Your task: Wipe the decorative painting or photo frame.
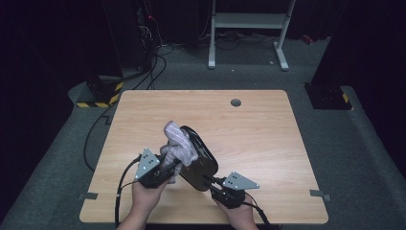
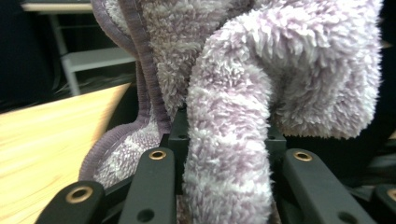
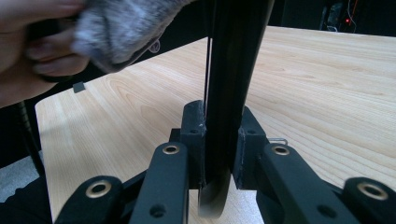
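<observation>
A black oval plate [image 1: 198,160] is held tilted above the wooden table [image 1: 253,129], its near edge pinched by my right gripper [image 1: 210,180]. In the right gripper view the plate [image 3: 231,70] stands edge-on between the jaws of the right gripper [image 3: 219,135]. A fluffy lilac cloth [image 1: 178,143] is bunched against the plate's left face, and my left gripper [image 1: 172,167] is shut on it. In the left gripper view the cloth [image 2: 229,140] fills the gap between the jaws of the left gripper [image 2: 226,149].
A round cable hole [image 1: 235,102] sits near the table's far edge. Cables [image 1: 122,184] trail off the near left. A white frame [image 1: 249,28] stands on the floor beyond the table, and a striped base [image 1: 100,93] sits at the far left corner.
</observation>
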